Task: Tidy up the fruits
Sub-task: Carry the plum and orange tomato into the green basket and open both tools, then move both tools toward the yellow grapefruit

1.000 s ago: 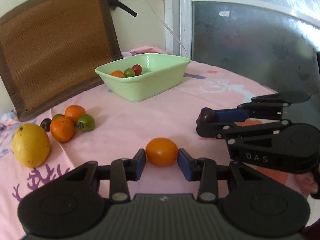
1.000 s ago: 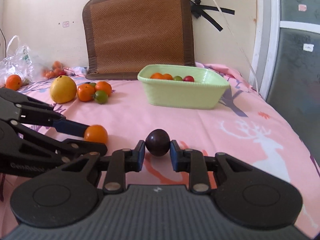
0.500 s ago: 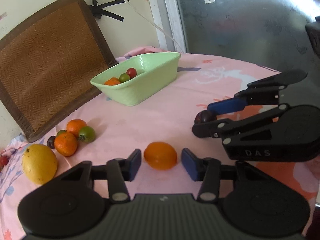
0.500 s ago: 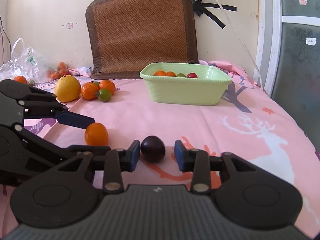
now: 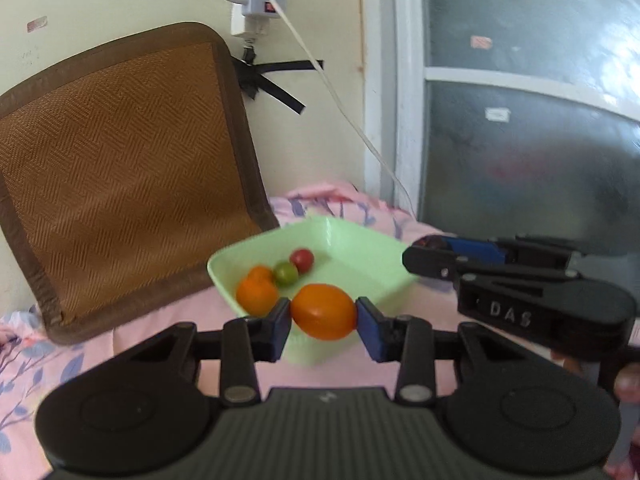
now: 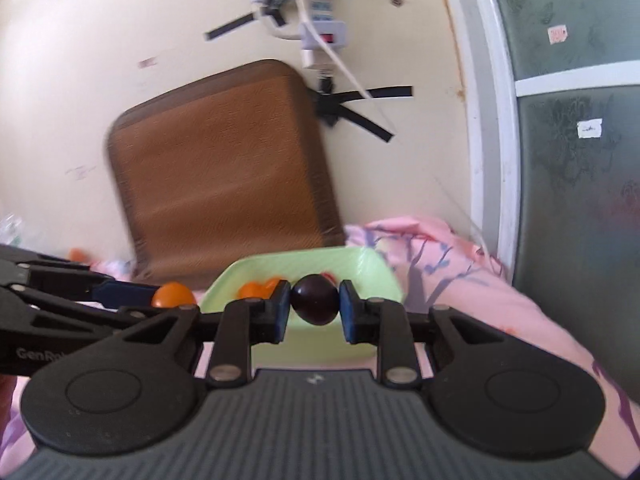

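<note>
Now orange fruit [image 5: 323,311] sits pinched within left gripper [image 5: 323,318].

3 oranges [image 5: 323,311], 2 tomatoes [image 5: 285,273], 1 plum [image 6: 314,299]

Soft daylight, fisheye bending at edges, motion blur throughout both views.

left gripper [image 5: 323,322] clamps orange fruit [image 5: 323,311] — before green bowl [image 5: 360,240]
</note>
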The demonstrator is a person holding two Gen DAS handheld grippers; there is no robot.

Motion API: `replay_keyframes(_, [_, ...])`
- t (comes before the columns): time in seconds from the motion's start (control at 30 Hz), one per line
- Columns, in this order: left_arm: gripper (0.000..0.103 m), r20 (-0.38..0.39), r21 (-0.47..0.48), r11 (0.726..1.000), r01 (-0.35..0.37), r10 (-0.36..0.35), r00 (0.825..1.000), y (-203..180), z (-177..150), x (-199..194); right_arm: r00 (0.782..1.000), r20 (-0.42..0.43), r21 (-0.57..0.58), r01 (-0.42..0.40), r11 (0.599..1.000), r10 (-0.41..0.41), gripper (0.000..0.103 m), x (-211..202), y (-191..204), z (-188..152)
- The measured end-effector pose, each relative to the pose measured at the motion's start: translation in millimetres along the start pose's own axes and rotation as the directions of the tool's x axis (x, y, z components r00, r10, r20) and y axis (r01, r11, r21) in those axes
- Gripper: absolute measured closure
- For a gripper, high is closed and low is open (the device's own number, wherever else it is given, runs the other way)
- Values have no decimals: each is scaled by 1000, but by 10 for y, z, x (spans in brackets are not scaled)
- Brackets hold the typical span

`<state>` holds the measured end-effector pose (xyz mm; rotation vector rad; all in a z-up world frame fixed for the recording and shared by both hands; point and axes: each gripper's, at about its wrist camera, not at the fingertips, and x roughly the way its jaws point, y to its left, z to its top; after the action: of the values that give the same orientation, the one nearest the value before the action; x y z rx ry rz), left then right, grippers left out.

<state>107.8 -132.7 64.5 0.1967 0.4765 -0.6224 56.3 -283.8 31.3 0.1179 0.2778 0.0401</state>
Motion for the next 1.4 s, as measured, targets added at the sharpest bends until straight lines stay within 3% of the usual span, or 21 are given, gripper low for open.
replay_keyframes(0.17, [67,-24,32,999,-34,34,999,-13,78,403,999,-19,11,48,999,-48,74,331,-110,-13])
replay_keyframes(0.37, [64,-53,10,999,-44,45,998,25,-14,616,997,-46,-24,68,997,-69,73,396,-114,-60])
replay_keyframes(0.47, [53,-61,-7,997,-74,73,995,58,-24,656,995,-61,-21,78,997,-80,70,437,-136,-64])
replay_keyframes(0.5, [52,-61,-16,997,-77,76,995,71,-22,640,995,-57,-20,83,996,-84,63,437,-140,-61])
replay_keyframes(0.57, [52,-40,-45,997,-64,62,997,109,-13,521,996,-25,-9,90,996,-90,58,391,-156,-54])
replay_keyframes(0.77, [47,60,-131,991,-34,42,997,359,-252,-333,987,26,61,155,986,-157,58,291,-311,-44])
replay_keyframes(0.9, [44,47,-159,976,-148,157,986,639,-631,-872,986,-9,150,164,975,-165,58,301,-462,-55])
replay_keyframes(1.07, [43,-75,-250,911,-329,320,944,1047,-1100,-1241,984,-12,147,180,973,-180,58,256,-401,-90])
replay_keyframes(1.17, [43,-107,-308,870,-386,371,922,1275,-1303,-1404,991,1,99,135,986,-136,58,171,-216,-102])
replay_keyframes(1.27, [43,-132,-300,850,-434,413,901,1378,-1412,-1425,999,5,20,35,999,-35,57,40,100,-137])
replay_keyframes(1.4, [43,-177,-323,841,-434,396,901,1465,-1450,-1342,987,-88,-61,-138,988,133,57,-22,641,-236])
